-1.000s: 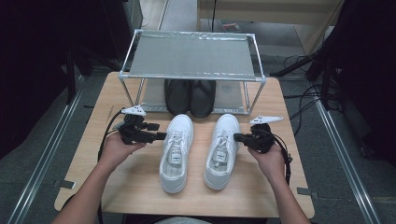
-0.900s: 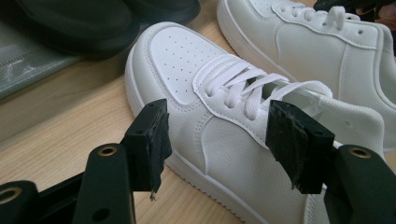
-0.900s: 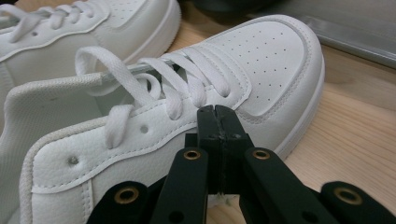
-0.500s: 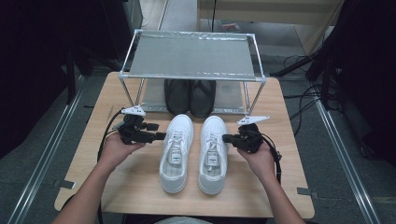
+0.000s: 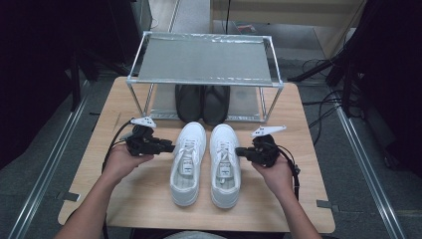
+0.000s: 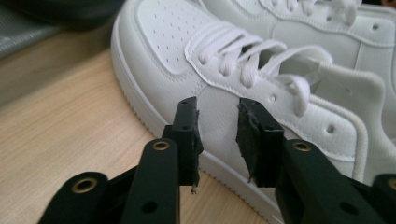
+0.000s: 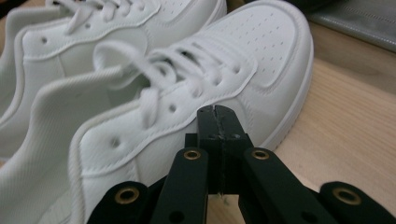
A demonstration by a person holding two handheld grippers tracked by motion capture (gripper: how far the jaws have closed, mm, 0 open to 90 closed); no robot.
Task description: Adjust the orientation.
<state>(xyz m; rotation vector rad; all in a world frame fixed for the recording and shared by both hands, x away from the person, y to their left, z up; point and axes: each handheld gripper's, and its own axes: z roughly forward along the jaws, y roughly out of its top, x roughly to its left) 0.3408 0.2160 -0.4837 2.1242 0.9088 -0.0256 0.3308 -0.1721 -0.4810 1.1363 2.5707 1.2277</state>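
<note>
On the wooden table (image 5: 124, 199), in front of the wire rack (image 5: 204, 59), two white sneakers lie side by side. Compared with a second ago, the right sneaker (image 5: 225, 164) has come leftward and now lies close alongside the left sneaker (image 5: 188, 162), nearly parallel; earlier it lay apart and angled outward. The right gripper (image 5: 239, 151) has followed it in, jaws fully closed on nothing, their tips against the shoe's outer flank in the right gripper view, so this reads as a push rather than a grasp. The left gripper (image 5: 171, 147) sits at the outer side of the left sneaker; its jaws have just been closing, now stand partly open with a gap between the pads (image 6: 189, 135), and grip nothing, the shoe's side lying just beyond them.

Judgement: pairing is largely done; the next step is likely moving the pair toward the rack.

Orientation: both sneakers' long axes run from the person toward the rack, toes pointing at the rack, heels nearest the person. Dark shoes (image 5: 201, 102) occupy the lower shelf, directly ahead of the toes.
</note>
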